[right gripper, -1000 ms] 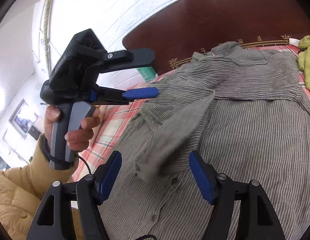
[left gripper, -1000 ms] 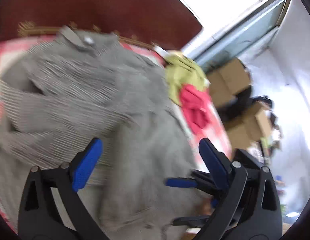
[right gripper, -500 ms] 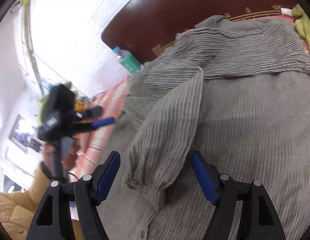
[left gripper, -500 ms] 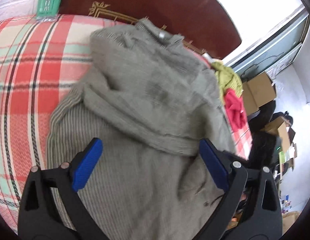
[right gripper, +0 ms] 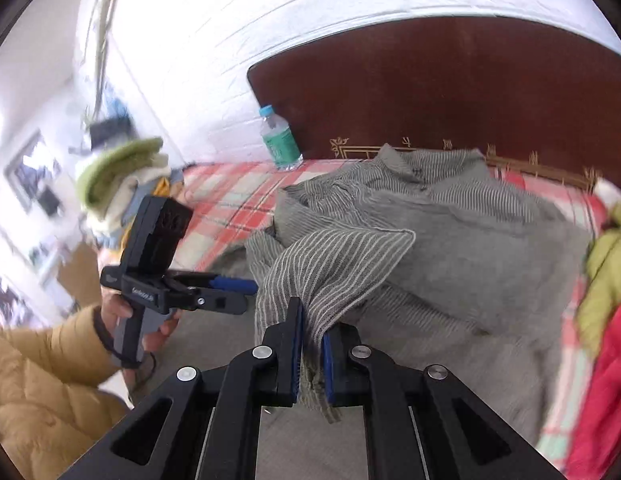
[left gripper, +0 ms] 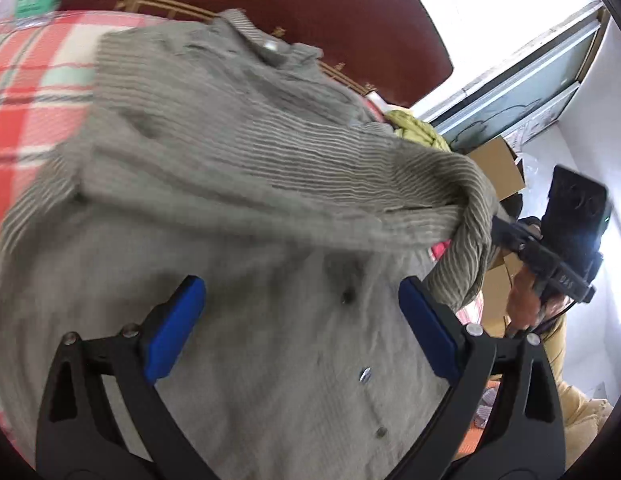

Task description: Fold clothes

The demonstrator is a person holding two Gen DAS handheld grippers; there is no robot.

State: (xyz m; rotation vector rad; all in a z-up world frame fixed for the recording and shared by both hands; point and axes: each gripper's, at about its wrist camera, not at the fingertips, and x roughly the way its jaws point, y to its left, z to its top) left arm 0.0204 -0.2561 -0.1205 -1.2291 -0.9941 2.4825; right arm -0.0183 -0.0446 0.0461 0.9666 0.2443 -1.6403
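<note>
Sleeve (right gripper: 334, 264) pinched inside right claw (right gripper: 310, 354)

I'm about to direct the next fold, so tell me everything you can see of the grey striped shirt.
The grey striped shirt is thin, crinkled woven fabric with fine pale stripes, a collar toward the dark headboard and small buttons down the front. It lies spread on the red plaid bedcover, wrinkled and only partly folded. One sleeve is lifted across the body, its end pinched in the shut right gripper. The left gripper hovers open above the body, gripping nothing. A yellow-green garment borders its right edge.
</note>
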